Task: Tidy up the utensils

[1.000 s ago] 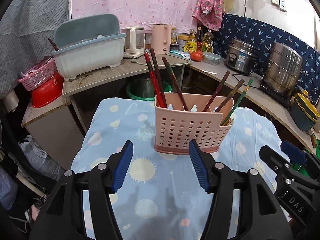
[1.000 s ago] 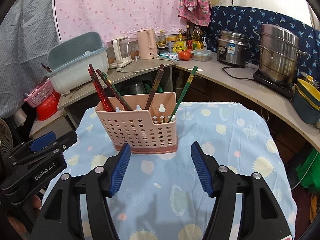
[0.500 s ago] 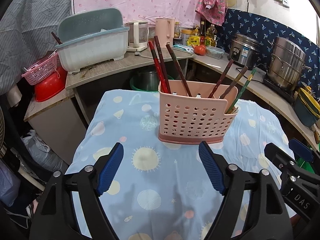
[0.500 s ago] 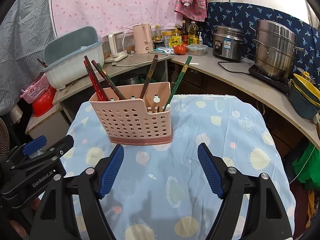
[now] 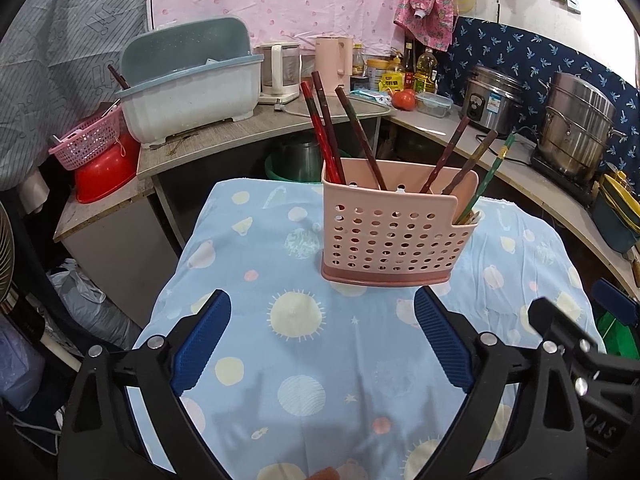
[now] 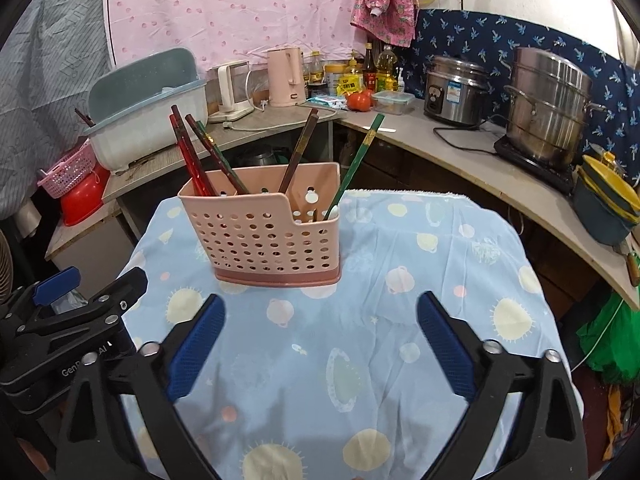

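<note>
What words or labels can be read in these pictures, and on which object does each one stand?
"GenR", partly hidden: on the left gripper body, seen in the right wrist view.
"DAS": on the right gripper body, seen in the left wrist view.
Labels on the rice cooker and bottles: too small to read.

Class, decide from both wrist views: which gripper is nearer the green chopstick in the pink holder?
Right, as far as I can judge. The green chopstick leans at the holder's right end, ahead of the right gripper; the left gripper sits farther left.
</note>
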Tool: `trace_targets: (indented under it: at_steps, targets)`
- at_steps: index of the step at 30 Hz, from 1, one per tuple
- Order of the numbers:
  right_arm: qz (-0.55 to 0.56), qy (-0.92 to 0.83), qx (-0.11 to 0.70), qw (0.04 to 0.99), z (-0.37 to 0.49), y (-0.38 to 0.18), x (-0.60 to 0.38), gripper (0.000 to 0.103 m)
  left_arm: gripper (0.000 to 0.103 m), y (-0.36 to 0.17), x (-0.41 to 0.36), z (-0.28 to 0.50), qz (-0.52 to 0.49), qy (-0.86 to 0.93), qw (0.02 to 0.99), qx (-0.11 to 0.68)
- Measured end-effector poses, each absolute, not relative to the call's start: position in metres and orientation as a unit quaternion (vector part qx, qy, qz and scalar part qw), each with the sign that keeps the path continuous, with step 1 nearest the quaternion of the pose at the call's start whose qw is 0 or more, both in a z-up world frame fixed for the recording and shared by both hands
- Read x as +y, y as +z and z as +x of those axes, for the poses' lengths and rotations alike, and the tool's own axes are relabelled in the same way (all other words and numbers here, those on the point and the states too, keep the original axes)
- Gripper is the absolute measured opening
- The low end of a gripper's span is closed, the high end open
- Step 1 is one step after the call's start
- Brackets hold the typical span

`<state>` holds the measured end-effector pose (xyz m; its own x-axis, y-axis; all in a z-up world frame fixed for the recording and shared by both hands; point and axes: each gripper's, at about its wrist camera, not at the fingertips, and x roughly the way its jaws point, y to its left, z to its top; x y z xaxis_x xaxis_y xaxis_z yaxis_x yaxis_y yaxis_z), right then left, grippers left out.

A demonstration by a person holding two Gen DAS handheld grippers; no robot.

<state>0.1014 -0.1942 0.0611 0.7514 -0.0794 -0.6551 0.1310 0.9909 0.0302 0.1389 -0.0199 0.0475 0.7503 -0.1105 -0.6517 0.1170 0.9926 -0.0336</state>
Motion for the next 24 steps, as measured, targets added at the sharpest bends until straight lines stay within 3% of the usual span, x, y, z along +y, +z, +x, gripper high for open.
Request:
trace_targets:
  at_steps: [10,24]
  targets:
    - [0.03,-0.059,0.342,0.937,0.0989,0.0587,-0.1925,0.097,0.096,0.0464,-0.0194,0.1391,0.008,-0.05,0.936,0.348]
    - [0.027,-0.066,0.346,0.936,0.0984,0.0551,-0.1946,0.097,0.096,0.043,-0.0191,0.1416,0.01,-0.051,0.932,0.359]
